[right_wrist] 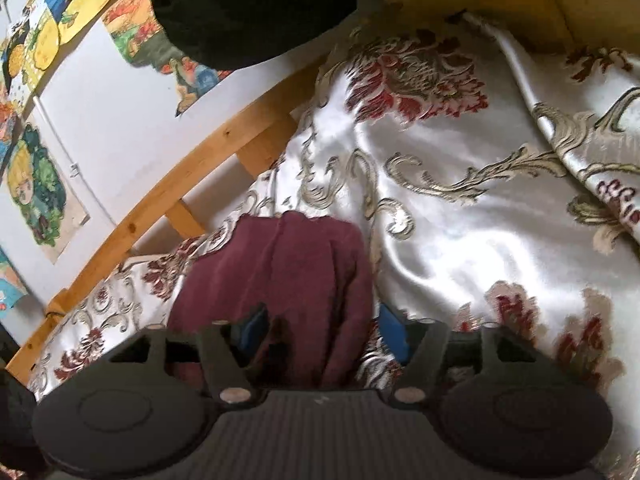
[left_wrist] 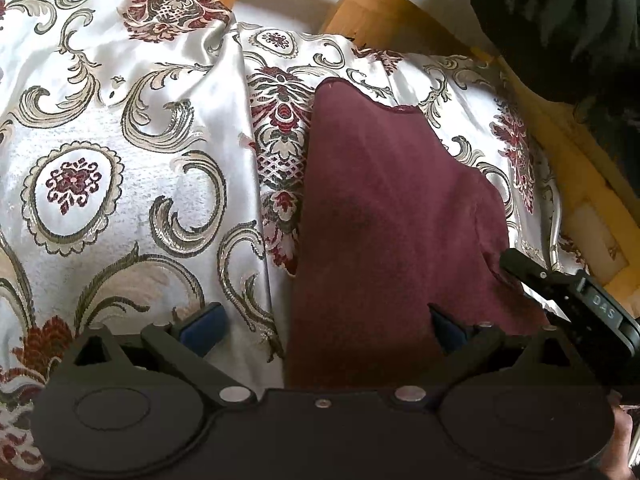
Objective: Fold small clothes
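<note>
The left hand-held gripper [left_wrist: 324,330] hovers with its jaws apart, straddling the near left edge of the garment [left_wrist: 392,208]; one pad sits over the bedspread [left_wrist: 120,140], the other over the cloth, likely lined up to pinch that edge for a fold. The maroon garment lies flat on the bed, ahead of both tools. The right hand-held gripper [right_wrist: 324,326] also stands apart, its jaws around a bunched ridge of the garment [right_wrist: 288,264] without pressing it, probably between grips.

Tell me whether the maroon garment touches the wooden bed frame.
Apart. The left wrist view shows patterned bedspread between the maroon garment and wooden bed frame.
</note>
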### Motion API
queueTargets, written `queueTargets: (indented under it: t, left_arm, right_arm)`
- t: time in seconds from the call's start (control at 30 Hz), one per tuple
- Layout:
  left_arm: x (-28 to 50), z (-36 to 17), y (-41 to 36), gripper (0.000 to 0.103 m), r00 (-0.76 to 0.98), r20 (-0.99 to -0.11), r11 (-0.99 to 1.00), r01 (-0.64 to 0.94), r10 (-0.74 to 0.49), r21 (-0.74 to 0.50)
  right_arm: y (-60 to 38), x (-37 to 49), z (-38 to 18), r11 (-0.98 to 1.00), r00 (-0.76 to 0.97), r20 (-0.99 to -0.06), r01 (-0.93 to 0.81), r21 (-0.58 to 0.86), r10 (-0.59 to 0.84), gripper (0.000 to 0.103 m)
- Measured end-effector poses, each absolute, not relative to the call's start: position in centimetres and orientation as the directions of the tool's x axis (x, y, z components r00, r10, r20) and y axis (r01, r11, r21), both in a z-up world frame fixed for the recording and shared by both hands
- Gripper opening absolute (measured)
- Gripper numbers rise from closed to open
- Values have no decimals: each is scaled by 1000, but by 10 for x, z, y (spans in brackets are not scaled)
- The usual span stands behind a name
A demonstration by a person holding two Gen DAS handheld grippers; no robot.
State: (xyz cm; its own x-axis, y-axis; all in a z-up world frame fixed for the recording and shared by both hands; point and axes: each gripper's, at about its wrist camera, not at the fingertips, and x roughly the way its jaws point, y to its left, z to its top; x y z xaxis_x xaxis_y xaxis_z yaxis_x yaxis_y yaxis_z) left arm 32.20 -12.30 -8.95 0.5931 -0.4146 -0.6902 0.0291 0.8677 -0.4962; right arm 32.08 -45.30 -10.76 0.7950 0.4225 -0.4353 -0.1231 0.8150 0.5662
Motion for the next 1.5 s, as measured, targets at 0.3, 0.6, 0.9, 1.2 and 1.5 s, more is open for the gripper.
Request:
queueTargets:
  t: [0.3,0.6,0.9,1.2,1.5]
  left_arm:
    - [312,-85,-109,102,525,-655,794,66,-542,-604]
    - [315,-90,-117,103,494,-675,805,89,-547,-587]
    - [335,-92,-115,102,447,-707,769,-63,-548,-636]
    - [350,-95,-107,102,357,-722,748,-88,-593,-658]
    - [330,-85,-111,78,363,-722,748,-95,-589,-657]
  right_arm:
    - [-441,322,-109,848,771,-486,-128,515,412,81]
    - [-433,322,-112,866,753,-518,-137,480,406,86]
    - [-434,324,-115,827,741,-504,-122,549,444,64]
    - [-432,327,-115,815,729,-518,-92,572,447,65]
    - [-429,310,-103,795,732,-521,-47,605,440,35]
